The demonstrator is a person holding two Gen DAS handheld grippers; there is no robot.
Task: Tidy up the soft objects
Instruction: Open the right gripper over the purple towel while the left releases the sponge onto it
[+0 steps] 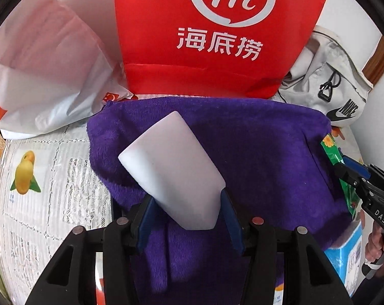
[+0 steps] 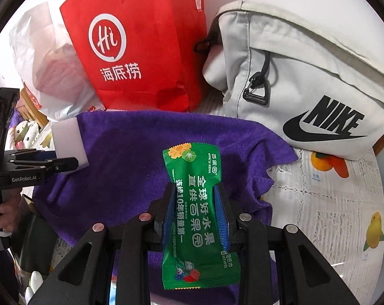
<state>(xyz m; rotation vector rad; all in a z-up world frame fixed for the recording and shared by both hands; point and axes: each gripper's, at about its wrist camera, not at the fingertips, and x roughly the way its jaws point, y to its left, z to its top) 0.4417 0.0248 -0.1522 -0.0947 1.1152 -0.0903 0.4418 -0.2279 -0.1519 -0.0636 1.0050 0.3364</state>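
**Both grippers loaded over the purple towel**

The left gripper point(image 1: 187, 211) has its blue pads clamped on a white sponge block point(image 1: 171, 167), which juts forward, tilted, above the purple towel point(image 1: 255, 152). The right gripper point(image 2: 195, 213) pinches a green wet-wipe packet point(image 2: 194, 216) at its waist, the packet squeezed narrow there, also above the towel. Behind the towel stand a red bag point(image 1: 204, 38), a white plastic bag point(image 1: 47, 76) and a grey Nike bag point(image 2: 306, 89), all on the fruit-print tablecloth point(image 2: 331, 203).
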